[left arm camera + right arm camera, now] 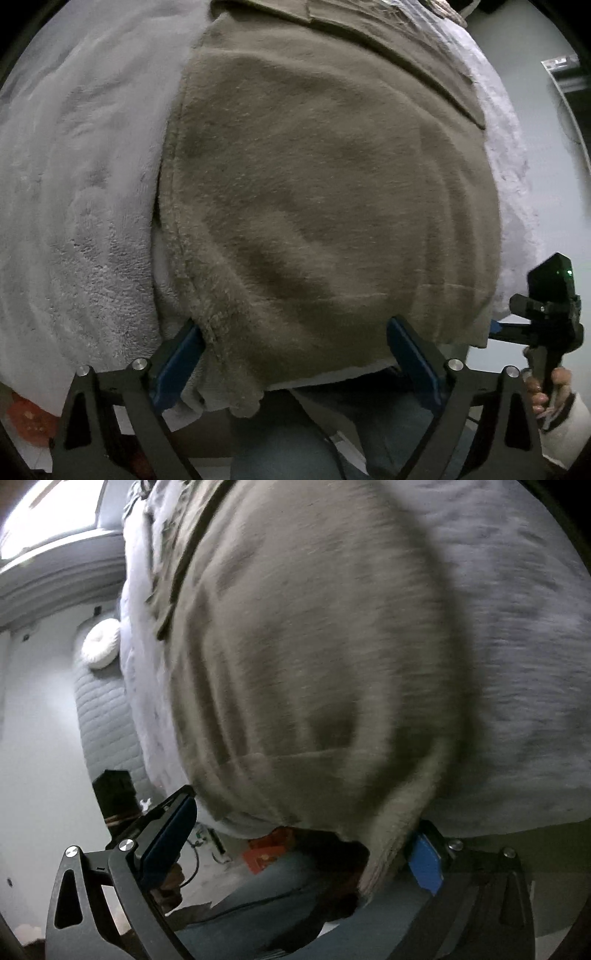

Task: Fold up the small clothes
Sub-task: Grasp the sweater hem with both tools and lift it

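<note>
A brown fleece garment [325, 192] lies spread on a grey fluffy blanket [81, 192], its near hem hanging over the front edge. My left gripper [295, 343] is open, its blue-padded jaws either side of the near hem. The right gripper shows at the far right of the left wrist view [546, 317], by the garment's right corner. In the right wrist view the garment [314, 664] fills the frame, blurred. My right gripper [303, 834] is open, jaws wide around the garment's near corner.
The blanket [517, 646] covers a bed or table. A white round cushion [100, 643] and quilted grey pad [107, 716] lie left of it. The person's jeans [314, 443] are just below the edge. An orange object [29, 417] sits low left.
</note>
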